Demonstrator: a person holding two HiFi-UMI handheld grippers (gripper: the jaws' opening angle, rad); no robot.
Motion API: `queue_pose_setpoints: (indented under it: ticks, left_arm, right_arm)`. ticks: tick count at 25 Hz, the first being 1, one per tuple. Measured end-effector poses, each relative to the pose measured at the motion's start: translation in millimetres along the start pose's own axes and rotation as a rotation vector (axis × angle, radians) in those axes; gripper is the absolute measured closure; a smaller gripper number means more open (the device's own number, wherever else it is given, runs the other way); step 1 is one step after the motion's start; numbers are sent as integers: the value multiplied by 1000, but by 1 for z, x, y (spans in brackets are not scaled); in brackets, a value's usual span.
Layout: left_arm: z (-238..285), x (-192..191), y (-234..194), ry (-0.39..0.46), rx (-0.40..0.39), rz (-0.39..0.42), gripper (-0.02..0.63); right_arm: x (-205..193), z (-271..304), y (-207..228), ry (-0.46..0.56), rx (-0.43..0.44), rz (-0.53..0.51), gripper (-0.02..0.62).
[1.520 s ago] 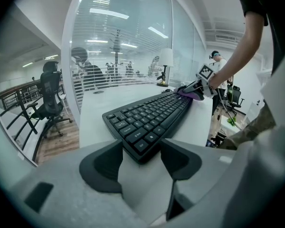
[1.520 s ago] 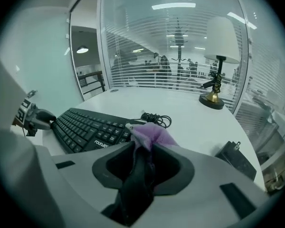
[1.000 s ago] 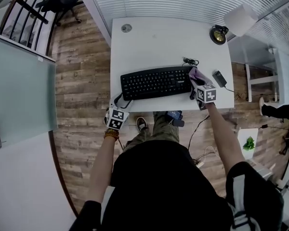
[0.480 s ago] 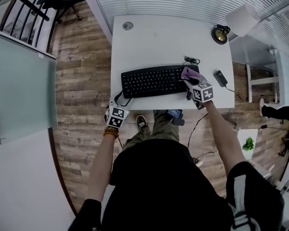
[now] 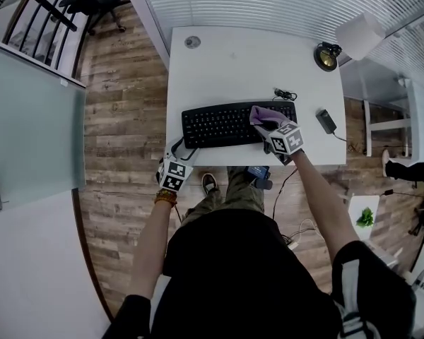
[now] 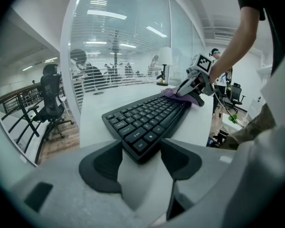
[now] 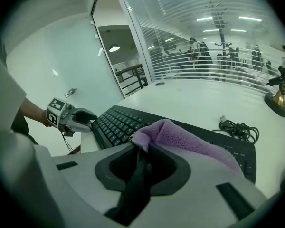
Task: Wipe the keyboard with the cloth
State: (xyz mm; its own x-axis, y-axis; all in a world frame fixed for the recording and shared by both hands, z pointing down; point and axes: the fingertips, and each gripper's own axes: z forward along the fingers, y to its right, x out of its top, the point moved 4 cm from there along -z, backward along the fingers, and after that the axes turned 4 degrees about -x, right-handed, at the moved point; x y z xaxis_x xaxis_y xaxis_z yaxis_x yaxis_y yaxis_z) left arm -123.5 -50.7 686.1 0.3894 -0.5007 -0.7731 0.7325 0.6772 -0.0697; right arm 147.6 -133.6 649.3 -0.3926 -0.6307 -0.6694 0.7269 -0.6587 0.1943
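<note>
In the head view, the keyboard [image 5: 222,124] is seen near the front edge of the desk [image 5: 254,55]. The purple cloth [image 5: 265,113] is laid over the keyboard's right end, under the right gripper [image 5: 272,127].

In the left gripper view, the left gripper [image 6: 141,163] is held with its jaws apart, one on each side of the keyboard's near corner. Whether the pads touch the corner cannot be settled.

In the right gripper view, the jaws are clenched on a fold of the cloth.

The stroke is probably best drawn leftward along the key rows, with the cloth pressed flat and lightly and the corner steadied.
</note>
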Motion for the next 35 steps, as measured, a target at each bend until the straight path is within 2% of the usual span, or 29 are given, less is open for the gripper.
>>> queue_pose_setpoints:
  ticks: [20,35]
  left_arm:
    - [0,0,0,1,-3,5,353]
    - [-1,0,0,-1,-2,1,353]
  right_arm:
    - [19,28,-32,-33,117,12,541]
    - [35,52,-66,-82,192,-55,543]
